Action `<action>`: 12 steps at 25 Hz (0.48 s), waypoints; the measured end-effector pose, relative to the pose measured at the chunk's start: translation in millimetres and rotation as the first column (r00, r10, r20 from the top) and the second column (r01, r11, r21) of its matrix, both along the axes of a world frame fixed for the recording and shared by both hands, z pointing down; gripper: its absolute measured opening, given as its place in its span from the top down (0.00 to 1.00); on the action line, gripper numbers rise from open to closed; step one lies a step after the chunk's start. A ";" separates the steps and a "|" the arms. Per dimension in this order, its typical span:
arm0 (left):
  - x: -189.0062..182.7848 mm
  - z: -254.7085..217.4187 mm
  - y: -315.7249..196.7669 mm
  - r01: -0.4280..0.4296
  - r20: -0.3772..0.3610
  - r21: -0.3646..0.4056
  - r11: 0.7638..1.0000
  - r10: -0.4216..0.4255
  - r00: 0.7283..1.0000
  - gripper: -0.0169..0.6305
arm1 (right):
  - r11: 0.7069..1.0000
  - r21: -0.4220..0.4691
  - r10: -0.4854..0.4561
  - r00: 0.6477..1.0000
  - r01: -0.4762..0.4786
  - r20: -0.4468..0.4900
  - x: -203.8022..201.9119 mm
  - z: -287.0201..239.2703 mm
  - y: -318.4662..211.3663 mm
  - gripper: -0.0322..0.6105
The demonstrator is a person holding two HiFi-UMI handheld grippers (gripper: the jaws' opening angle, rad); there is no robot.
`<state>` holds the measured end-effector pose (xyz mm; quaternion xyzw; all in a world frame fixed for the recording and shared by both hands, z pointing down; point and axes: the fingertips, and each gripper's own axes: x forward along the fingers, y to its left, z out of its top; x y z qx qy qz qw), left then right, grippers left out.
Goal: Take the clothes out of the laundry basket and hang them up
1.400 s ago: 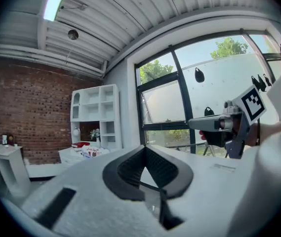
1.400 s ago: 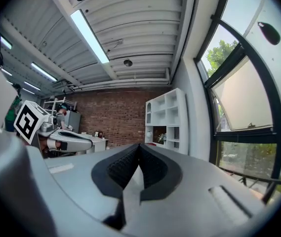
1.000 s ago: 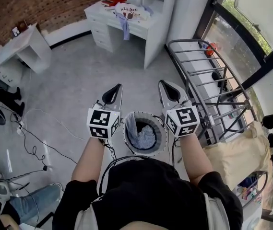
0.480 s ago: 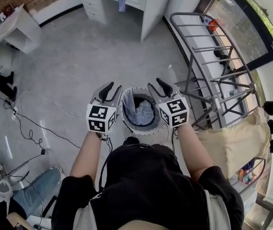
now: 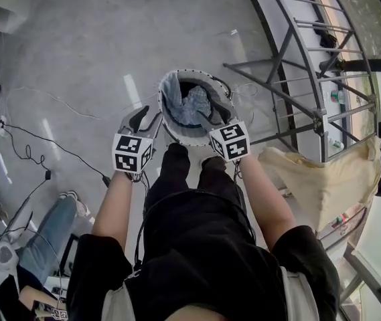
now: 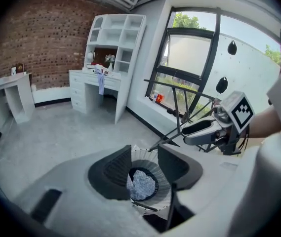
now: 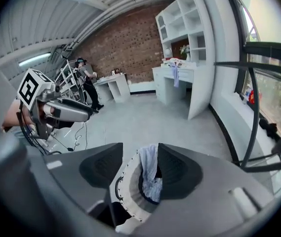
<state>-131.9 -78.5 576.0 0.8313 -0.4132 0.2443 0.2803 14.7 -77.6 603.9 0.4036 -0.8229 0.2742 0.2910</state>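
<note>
A round white laundry basket (image 5: 197,74) stands on the grey floor just ahead of my feet, with pale blue clothes (image 5: 191,105) bunched inside. My left gripper (image 5: 143,119) hovers at the basket's left rim, its jaws opening with nothing between them. My right gripper (image 5: 215,112) hangs over the right rim, jaws also opening and empty. The left gripper view looks down past the left gripper (image 6: 142,157) onto the clothes (image 6: 142,183). Beyond the right gripper (image 7: 140,162), in its own view, lie the basket (image 7: 125,191) and a blue garment (image 7: 150,169) draped at its edge.
A metal drying rack (image 5: 311,59) stands to the right, with a beige cloth (image 5: 324,179) hung on its near end. Cables (image 5: 43,146) trail over the floor at left. Someone's jeans leg (image 5: 43,233) shows at lower left. A white desk (image 6: 93,83) stands against the far wall.
The head view has tipped down over the basket. Both grippers have moved in to the basket's rim, and their jaws have gone from shut to open.
</note>
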 end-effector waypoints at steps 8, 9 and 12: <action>-18.6 86.0 11.5 0.003 0.023 -0.090 0.996 0.000 1.000 0.70 | 0.988 -0.152 0.015 0.994 -0.031 -0.104 7.1 136.4 14.2 0.60; -21.9 97.1 10.9 0.004 0.025 -0.098 0.995 -0.002 1.000 0.70 | 0.986 -0.166 0.003 0.993 -0.023 -0.121 6.1 157.0 15.2 0.60; -30.2 132.3 4.7 0.005 0.031 -0.117 0.993 -0.001 1.000 0.70 | 0.978 -0.208 -0.062 0.981 0.023 -0.186 0.9 223.6 15.9 0.59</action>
